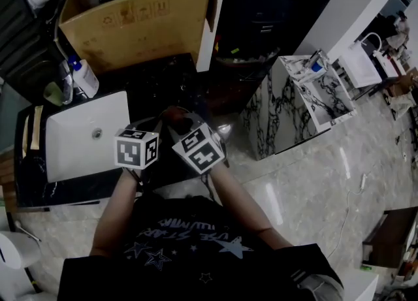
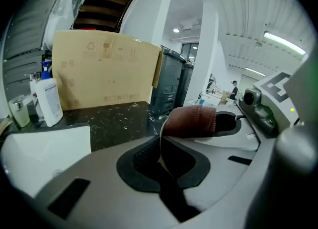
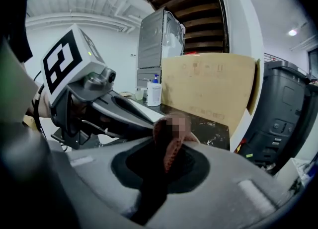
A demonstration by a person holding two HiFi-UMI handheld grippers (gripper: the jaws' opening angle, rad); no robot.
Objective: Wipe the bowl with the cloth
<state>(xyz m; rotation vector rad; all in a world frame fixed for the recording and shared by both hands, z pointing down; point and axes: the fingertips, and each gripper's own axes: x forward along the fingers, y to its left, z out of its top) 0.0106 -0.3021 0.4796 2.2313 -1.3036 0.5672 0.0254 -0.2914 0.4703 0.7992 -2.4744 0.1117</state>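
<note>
As I look down through the head view, both grippers sit close together just in front of the person's torso. The left gripper [image 1: 149, 133] and the right gripper [image 1: 189, 130] point away from the body and meet at the bowl [image 1: 157, 121], which sits between their tips over the dark tabletop [image 1: 157, 81]. I cannot tell whether the bowl rests on it. A reddish-brown cloth [image 1: 175, 112] shows at the bowl's far side, just ahead of the right gripper. Directly left of the left gripper lies a white sink [image 1: 72, 130]. A white bottle [image 1: 83, 76] stands ahead and further left, and a cardboard box [image 1: 140, 22] stands well ahead of both grippers.

In the left gripper view, I see the jaws closed on the thin pale rim of the bowl, which stands edge-on between the pads. Just ahead and slightly right of them the cloth is folded over that rim, and the right gripper reaches in from the right to meet it. The box stands ahead and to the left, the bottle further left.

In the right gripper view, the jaws are clamped on a fold of the cloth, which rises from between the pads. The left gripper sits close on the left, and the box stands ahead with the bottle just left of it.
</note>
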